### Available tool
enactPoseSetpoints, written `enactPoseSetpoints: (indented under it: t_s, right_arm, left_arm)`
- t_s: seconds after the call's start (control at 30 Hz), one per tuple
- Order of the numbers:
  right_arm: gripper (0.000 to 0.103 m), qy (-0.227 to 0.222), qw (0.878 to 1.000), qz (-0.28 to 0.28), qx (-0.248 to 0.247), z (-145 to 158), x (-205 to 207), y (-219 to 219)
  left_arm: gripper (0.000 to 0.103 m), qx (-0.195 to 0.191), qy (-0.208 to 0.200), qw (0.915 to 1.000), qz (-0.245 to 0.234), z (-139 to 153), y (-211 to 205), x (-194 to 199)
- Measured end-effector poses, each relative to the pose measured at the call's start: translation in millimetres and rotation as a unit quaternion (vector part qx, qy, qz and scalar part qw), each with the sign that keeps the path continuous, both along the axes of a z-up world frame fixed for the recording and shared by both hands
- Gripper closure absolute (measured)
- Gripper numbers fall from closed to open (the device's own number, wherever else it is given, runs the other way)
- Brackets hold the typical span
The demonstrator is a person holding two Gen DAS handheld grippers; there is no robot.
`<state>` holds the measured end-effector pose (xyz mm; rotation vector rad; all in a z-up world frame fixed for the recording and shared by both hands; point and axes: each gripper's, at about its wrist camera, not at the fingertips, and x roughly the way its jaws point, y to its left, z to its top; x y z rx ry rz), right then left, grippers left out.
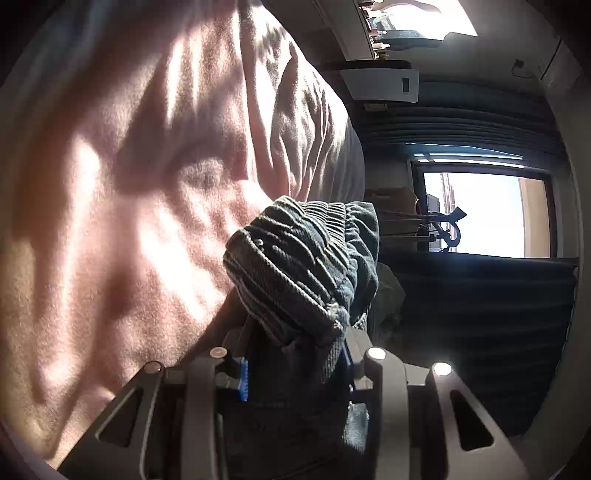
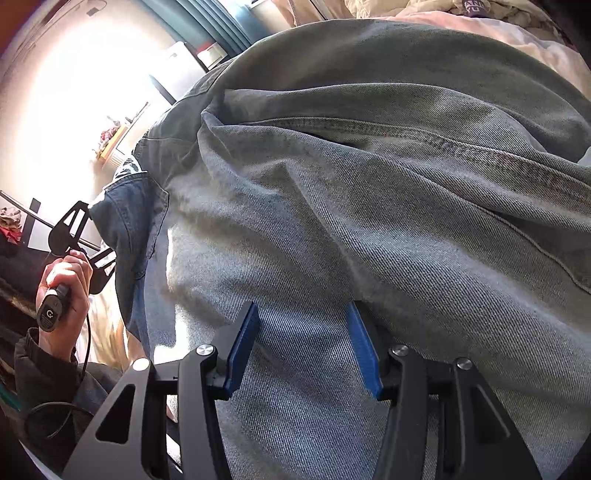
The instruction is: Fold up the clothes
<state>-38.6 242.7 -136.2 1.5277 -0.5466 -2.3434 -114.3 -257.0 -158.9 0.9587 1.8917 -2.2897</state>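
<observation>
The grey-blue denim jeans (image 2: 369, 184) lie spread over the bed and fill the right wrist view. My right gripper (image 2: 303, 332) points down into them, and a thick fold of denim fills the gap between its blue pads (image 2: 243, 347). In the left wrist view my left gripper (image 1: 295, 354) is shut on the bunched, ribbed waistband of the jeans (image 1: 303, 266), lifted off the bed. The right wrist view also shows that left gripper (image 2: 92, 236) at the far left edge of the denim, held by a person's hand (image 2: 66, 280).
A pink blanket (image 1: 129, 184) covers the bed under the jeans. Beyond the bed are dark curtains (image 1: 480, 314) and a bright window (image 1: 480, 214). More crumpled bedding and clothes (image 2: 461, 11) lie at the far side of the bed.
</observation>
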Motion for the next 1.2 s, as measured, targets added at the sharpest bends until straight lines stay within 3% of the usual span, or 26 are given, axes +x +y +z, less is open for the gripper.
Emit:
enactPoseSetpoints:
  t_s: [0.1,0.17,0.23,0.33,0.43,0.67,0.73,0.83,1.0,1.03,1.13,1.2]
  right_arm:
    - [0.053,0.001,1.000,0.000,0.003,1,2,1]
    - [0.053,0.001,1.000,-0.001,0.004,2,4,0]
    - [0.052,0.000,1.000,-0.002,0.006,2,7,2]
    - [0.052,0.001,1.000,-0.002,0.010,3,14,5]
    - [0.052,0.000,1.000,-0.002,0.011,3,19,13]
    - [0.051,-0.005,1.000,-0.002,0.017,3,15,13]
    - [0.051,-0.006,1.000,-0.003,0.015,4,15,15]
    - [0.051,-0.007,1.000,-0.005,0.013,6,16,18]
    - [0.051,-0.001,1.000,-0.005,0.010,10,16,14]
    - [0.051,0.003,1.000,-0.003,0.009,12,14,11]
    - [0.051,0.021,1.000,0.006,0.008,20,11,0]
    - [0.051,0.038,0.999,0.016,0.007,26,11,-6]
  left_arm:
    - [0.074,-0.088,0.006,0.9961,0.000,30,-10,0]
    - [0.075,-0.152,0.011,0.9881,-0.017,51,-13,-6]
    - [0.075,-0.227,0.019,0.9732,-0.031,71,-13,-8]
    - [0.076,-0.347,0.030,0.9359,-0.054,100,-10,-25]
    - [0.076,-0.389,0.003,0.9185,-0.072,96,-20,-25]
    - [0.075,-0.356,-0.143,0.9199,-0.082,33,-44,-48]
    - [0.074,-0.351,-0.146,0.9212,-0.084,31,-45,-49]
    - [0.074,-0.345,-0.131,0.9263,-0.076,38,-47,-41]
    - [0.068,-0.319,-0.088,0.9429,-0.038,62,-51,-16]
    - [0.067,-0.330,-0.077,0.9404,-0.025,73,-46,-7]
    - [0.052,-0.364,-0.037,0.9307,-0.009,104,-24,10]
    - [0.050,-0.375,-0.016,0.9269,-0.017,119,-3,9]
